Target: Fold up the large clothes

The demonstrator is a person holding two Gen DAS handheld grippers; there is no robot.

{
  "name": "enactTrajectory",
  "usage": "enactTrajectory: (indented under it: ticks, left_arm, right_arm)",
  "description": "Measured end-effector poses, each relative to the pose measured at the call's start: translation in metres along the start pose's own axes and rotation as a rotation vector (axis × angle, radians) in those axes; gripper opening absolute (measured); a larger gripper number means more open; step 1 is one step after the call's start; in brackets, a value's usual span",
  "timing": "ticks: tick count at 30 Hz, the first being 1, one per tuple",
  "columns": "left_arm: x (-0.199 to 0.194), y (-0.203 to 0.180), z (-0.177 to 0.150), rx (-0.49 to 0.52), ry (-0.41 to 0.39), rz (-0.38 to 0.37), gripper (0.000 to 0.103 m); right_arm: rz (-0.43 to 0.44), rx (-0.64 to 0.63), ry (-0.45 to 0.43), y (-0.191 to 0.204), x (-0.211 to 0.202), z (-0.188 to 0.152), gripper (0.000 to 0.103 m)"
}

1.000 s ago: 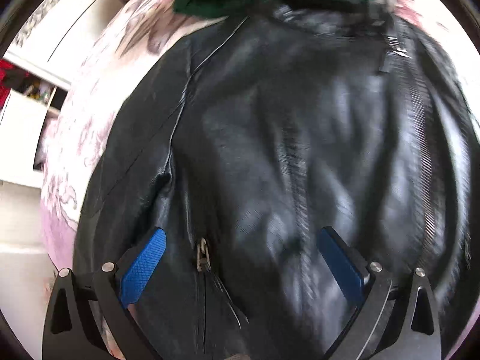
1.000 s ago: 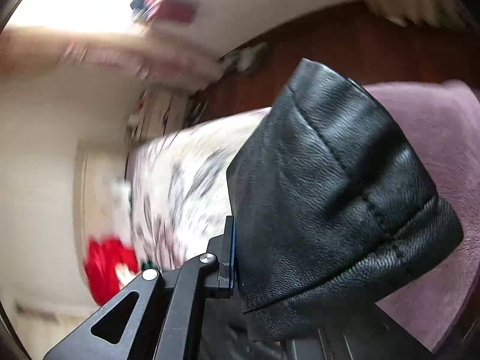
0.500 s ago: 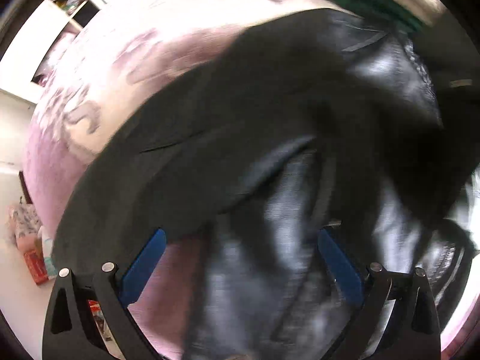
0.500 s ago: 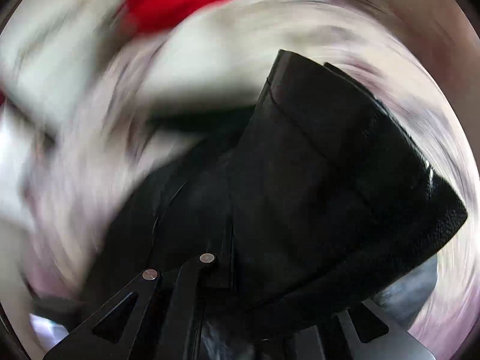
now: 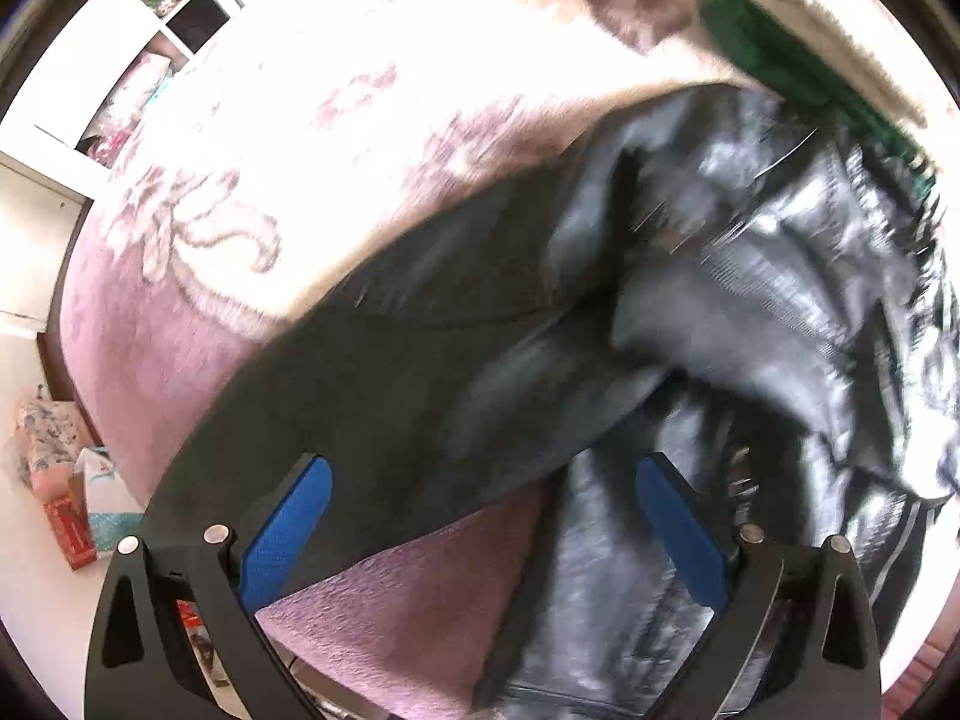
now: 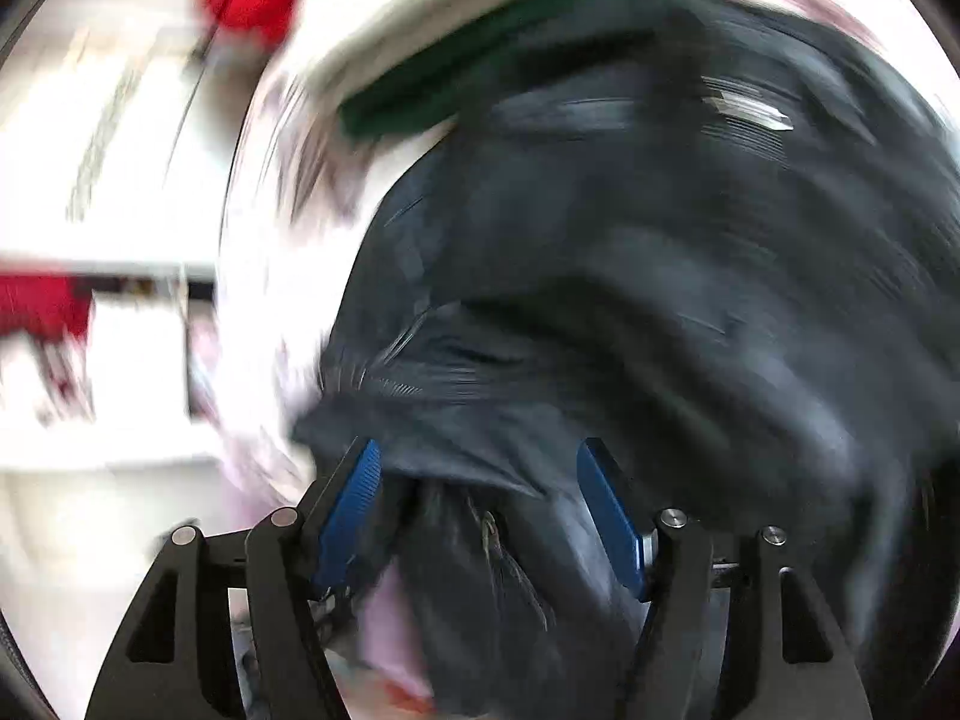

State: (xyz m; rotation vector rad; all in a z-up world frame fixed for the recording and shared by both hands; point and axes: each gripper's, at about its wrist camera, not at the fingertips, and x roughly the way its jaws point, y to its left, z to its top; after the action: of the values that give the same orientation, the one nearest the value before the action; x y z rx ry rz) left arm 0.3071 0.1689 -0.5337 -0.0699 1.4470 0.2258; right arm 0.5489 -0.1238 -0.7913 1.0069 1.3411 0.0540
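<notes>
Honestly we're only partway: the black leather jacket (image 5: 600,360) sprawls rumpled on the pink floral blanket (image 5: 252,192), one sleeve flopped across, no neat folds yet, and our left gripper (image 5: 483,531) and right gripper (image 6: 480,516) both hover wide open, holding nothing.

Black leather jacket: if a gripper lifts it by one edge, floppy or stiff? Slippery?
Probably floppy: the black leather jacket already lies in soft folds and creases across the pink blanket. Likely somewhat slick, since its surface shows a shiny sheen. Probably heavy for a garment, judging by thick panels and its zipper, so it may sag hard from one pinch.
</notes>
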Motion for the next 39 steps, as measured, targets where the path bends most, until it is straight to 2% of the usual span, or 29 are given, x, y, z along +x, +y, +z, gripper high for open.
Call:
enactTrajectory:
  ticks: [2,3,5,6,7,8,9,11,12,14,16,19,21,24,26,27,29,30,33,35,37,38,39]
  left_arm:
    - [-0.004,-0.013,-0.004,0.014,-0.024,-0.025,0.103]
    - [-0.003,-0.019,-0.001,0.027,-0.032,-0.033,0.103]
    - [0.005,-0.029,0.003,0.061,-0.038,-0.039,0.103]
    - [0.014,-0.035,0.006,0.082,-0.035,-0.041,0.103]
    - [0.022,-0.040,0.010,0.095,-0.029,-0.038,0.103]
    - [0.032,-0.044,0.014,0.108,-0.028,-0.037,0.103]
    - [0.040,-0.047,0.018,0.119,-0.026,-0.028,0.103]
    - [0.056,-0.053,0.028,0.138,-0.021,-0.016,0.103]
    - [0.064,-0.055,0.031,0.147,-0.015,-0.007,0.103]
    - [0.077,-0.054,0.039,0.135,0.009,-0.027,0.103]
    - [0.088,-0.049,0.042,0.152,0.012,0.005,0.103]
    - [0.089,-0.041,0.043,0.162,0.009,0.005,0.103]
    - [0.088,-0.033,0.037,0.178,-0.006,0.006,0.103]
    - [0.080,-0.049,0.034,0.170,-0.006,0.007,0.103]
    - [0.077,-0.048,0.027,0.156,-0.003,0.004,0.103]
    - [0.076,-0.040,0.025,0.146,-0.003,0.000,0.103]
    - [0.071,-0.011,0.028,0.131,-0.007,-0.008,0.103]
    - [0.064,0.002,0.022,0.118,-0.009,-0.018,0.103]
    - [0.036,0.054,-0.006,0.060,-0.025,-0.050,0.103]
    - [0.020,0.109,-0.034,-0.008,-0.005,-0.057,0.103]
    - [0.015,0.167,-0.065,-0.120,0.071,-0.083,0.103]
    - [0.014,0.192,-0.080,-0.186,0.102,-0.093,0.103]
    - [0.017,0.228,-0.103,-0.289,0.138,-0.101,0.103]
  right_arm:
    - [0.076,0.249,-0.015,-0.053,-0.002,0.004,0.071]
    - [0.107,0.327,-0.039,-0.074,-0.005,-0.002,0.071]
    - [0.101,0.447,-0.114,-0.113,0.000,-0.002,0.071]
    - [0.138,0.487,-0.138,-0.123,0.006,0.002,0.071]
    - [0.219,0.548,-0.155,-0.137,0.019,0.004,0.070]
    - [0.283,0.608,-0.179,-0.147,0.024,0.005,0.058]
    - [0.387,0.701,-0.210,-0.160,0.038,0.005,0.052]
    - [0.414,0.756,-0.272,-0.172,0.047,0.006,0.038]
    - [0.386,0.749,-0.322,-0.173,0.047,0.009,0.035]
    - [0.321,0.710,-0.352,-0.175,0.030,0.015,0.033]
    - [0.227,0.657,-0.321,-0.171,0.033,0.017,0.033]
    - [0.066,0.528,-0.230,-0.147,-0.007,0.023,0.035]
    - [0.015,0.426,-0.263,-0.130,-0.049,0.019,0.035]
    - [-0.106,0.285,-0.360,-0.104,-0.080,0.019,0.035]
    - [-0.140,0.250,-0.350,-0.102,-0.087,0.030,0.035]
    - [-0.181,0.249,-0.320,-0.107,-0.069,0.039,0.035]
    - [-0.245,0.257,-0.200,-0.117,-0.049,0.065,0.031]
    - [-0.270,0.256,-0.177,-0.114,-0.042,0.072,0.030]
    - [-0.369,0.165,-0.150,-0.079,-0.051,0.075,0.032]
    - [-0.368,0.086,-0.140,-0.051,-0.059,0.063,0.032]
    - [-0.350,0.053,-0.114,-0.029,-0.057,0.045,0.044]
    - [-0.346,0.044,-0.100,-0.020,-0.054,0.035,0.059]
    - [-0.340,0.037,-0.090,-0.011,-0.050,0.026,0.063]
